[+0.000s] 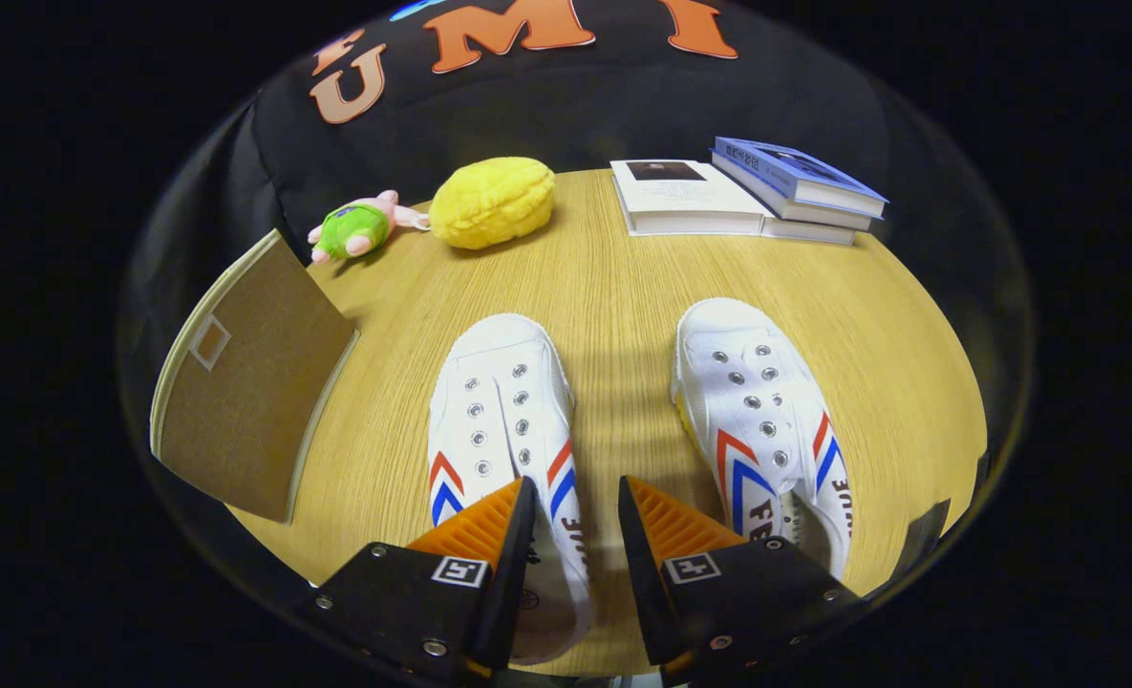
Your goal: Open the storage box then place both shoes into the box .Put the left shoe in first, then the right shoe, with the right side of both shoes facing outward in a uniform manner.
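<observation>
Two white canvas shoes with red and blue chevrons lie side by side on the wooden table [613, 277], toes pointing away from me. The left shoe [503, 401] runs under my left finger; its right side wall shows in the gap between the fingers. The right shoe [757, 401] lies just beyond and right of my right finger. My gripper [577, 497] hovers over the shoes' heel ends, open, with nothing pressed by both fingers. The brown storage box [241, 382] stands at the left, its lid closed.
A yellow plush [492, 203] and a small green and pink plush toy [355, 227] lie at the far left of the table. Stacked books [747, 191] rest at the far right. The table's front edge is right below the fingers.
</observation>
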`<state>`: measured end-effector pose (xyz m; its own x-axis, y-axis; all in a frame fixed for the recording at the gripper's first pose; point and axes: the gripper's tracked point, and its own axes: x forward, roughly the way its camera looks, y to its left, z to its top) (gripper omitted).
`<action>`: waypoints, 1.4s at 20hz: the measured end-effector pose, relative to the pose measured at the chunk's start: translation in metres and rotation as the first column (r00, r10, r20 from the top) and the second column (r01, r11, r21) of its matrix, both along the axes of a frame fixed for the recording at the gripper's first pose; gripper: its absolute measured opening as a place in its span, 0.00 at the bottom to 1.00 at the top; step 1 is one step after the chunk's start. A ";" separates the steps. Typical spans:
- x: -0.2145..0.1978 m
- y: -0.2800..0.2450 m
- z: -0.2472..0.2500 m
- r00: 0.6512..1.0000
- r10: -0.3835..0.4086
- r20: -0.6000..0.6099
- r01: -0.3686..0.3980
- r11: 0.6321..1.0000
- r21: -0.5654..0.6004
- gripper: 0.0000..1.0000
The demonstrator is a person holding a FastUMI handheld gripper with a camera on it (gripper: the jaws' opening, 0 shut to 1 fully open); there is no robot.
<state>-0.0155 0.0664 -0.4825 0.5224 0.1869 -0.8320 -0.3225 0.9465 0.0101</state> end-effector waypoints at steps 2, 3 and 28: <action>0.000 0.000 -0.002 1.000 -0.009 -0.027 0.010 0.999 0.040 0.52; -0.001 -0.001 -0.003 0.999 -0.024 -0.037 0.026 0.998 0.062 0.52; 0.016 0.100 0.142 0.981 -0.192 0.024 0.153 0.847 0.509 0.00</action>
<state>0.0002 0.1666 -0.3408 0.6390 0.4708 -0.6083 -0.1727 0.8584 0.4830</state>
